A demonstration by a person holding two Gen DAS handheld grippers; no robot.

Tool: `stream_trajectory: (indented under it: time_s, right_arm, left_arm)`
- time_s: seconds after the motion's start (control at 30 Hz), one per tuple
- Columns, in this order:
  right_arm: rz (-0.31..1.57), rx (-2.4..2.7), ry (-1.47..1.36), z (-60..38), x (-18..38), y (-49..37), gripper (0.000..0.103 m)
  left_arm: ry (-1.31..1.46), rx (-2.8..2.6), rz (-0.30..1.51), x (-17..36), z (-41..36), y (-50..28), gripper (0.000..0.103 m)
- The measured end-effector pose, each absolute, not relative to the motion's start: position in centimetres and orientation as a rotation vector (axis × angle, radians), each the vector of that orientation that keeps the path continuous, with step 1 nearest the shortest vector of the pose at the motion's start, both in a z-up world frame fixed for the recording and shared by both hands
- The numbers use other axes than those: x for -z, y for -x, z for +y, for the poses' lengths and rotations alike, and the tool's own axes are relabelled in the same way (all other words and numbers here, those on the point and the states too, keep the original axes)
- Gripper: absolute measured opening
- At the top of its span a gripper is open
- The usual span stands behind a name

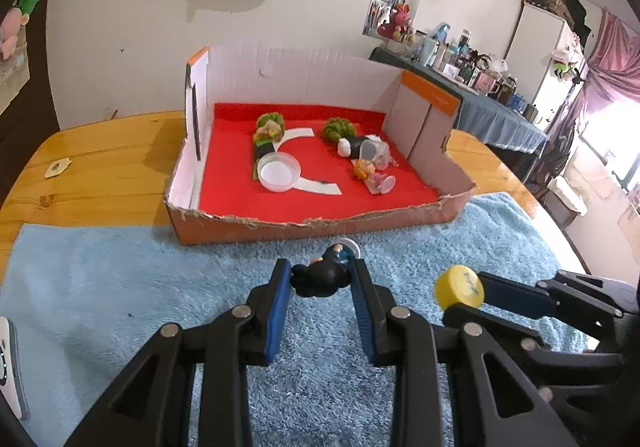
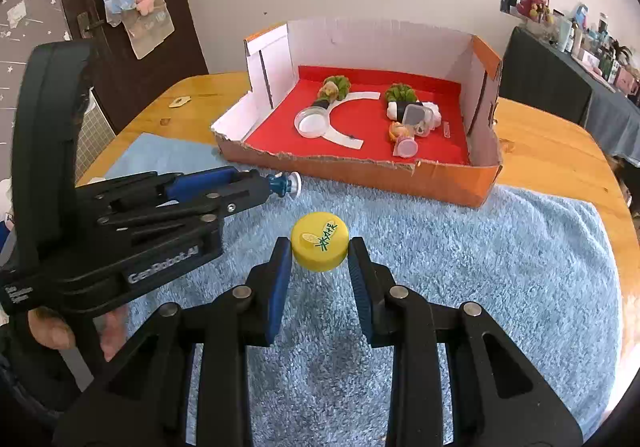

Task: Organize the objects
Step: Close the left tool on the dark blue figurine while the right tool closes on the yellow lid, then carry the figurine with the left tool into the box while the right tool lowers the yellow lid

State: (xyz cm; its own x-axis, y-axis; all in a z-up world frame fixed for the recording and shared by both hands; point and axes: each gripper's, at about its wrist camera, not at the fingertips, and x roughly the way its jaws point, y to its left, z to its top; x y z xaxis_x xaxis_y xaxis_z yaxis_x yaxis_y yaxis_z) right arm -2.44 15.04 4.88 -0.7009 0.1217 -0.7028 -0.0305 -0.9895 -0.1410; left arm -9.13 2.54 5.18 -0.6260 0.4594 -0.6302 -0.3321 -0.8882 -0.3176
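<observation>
My left gripper (image 1: 322, 281) is shut on a small dark-haired figurine (image 1: 324, 275) in blue clothes on a round clear base, held over the blue fluffy mat (image 1: 120, 287). It also shows in the right wrist view (image 2: 282, 183). My right gripper (image 2: 320, 251) is shut on a yellow bottle cap (image 2: 319, 242) with a lemon print; the cap also shows in the left wrist view (image 1: 459, 286). Beyond both stands an open cardboard box (image 1: 304, 227) with a red floor, holding two green-topped figurines (image 1: 269, 129), a clear round lid (image 1: 279, 177) and a pink figurine (image 1: 376, 177).
The box and mat lie on a wooden table (image 1: 100, 167). A small tan tag (image 1: 57, 167) lies on the table at left. A white device (image 1: 10, 367) sits at the mat's left edge. A cluttered blue-covered side table (image 1: 480, 95) stands at the back right.
</observation>
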Motion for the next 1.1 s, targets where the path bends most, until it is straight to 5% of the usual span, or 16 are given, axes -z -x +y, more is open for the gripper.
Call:
stream_trajectory:
  time_s: [1.1]
  right_arm:
    - [-0.167,-2.819,1.149,17.2,-8.2,7.6,0.028]
  left_arm:
    - [0.945,-2.523,-0.263,-9.0,1.9,12.9,0.032]
